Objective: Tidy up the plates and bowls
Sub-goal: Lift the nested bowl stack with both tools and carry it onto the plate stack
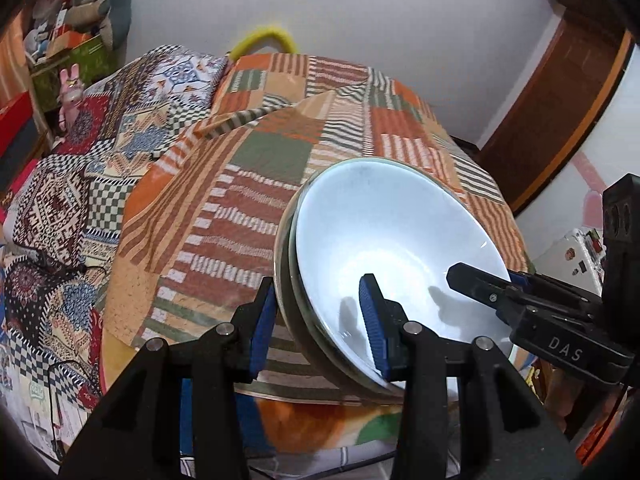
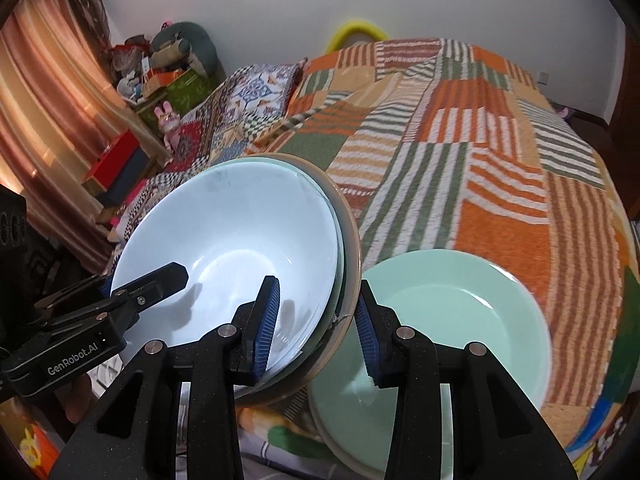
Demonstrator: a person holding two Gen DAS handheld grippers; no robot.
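A: Where is the stack of bowls (image 1: 384, 248)?

B: Lifted clear of the bed (image 1: 256, 184), tilted, above the near edge of the striped patchwork blanket (image 2: 480, 152). It is a white bowl (image 2: 236, 240) nested in at least one more; a tan rim shows outside it in the right wrist view.

A: How is it held?

B: From both sides. The left hand-held gripper (image 1: 320, 320) is clamped on the stack's left rim, one blue pad inside the white bowl and the other outside. The right hand-held gripper (image 2: 316, 322) is clamped on the opposite rim the same way, one pad inside, one against the outer wall.

A: Anything else near the stack?

B: A pale green plate (image 2: 452, 320) lies on the bed just beside and below the stack, to its right in the right wrist view. It seems to sit on another dish, but I cannot tell for sure.

A: And beyond the stack?

B: A pink rabbit toy (image 2: 170, 124) stands well apart, near the cluttered boxes (image 2: 160, 76) by the curtain (image 2: 52, 92).
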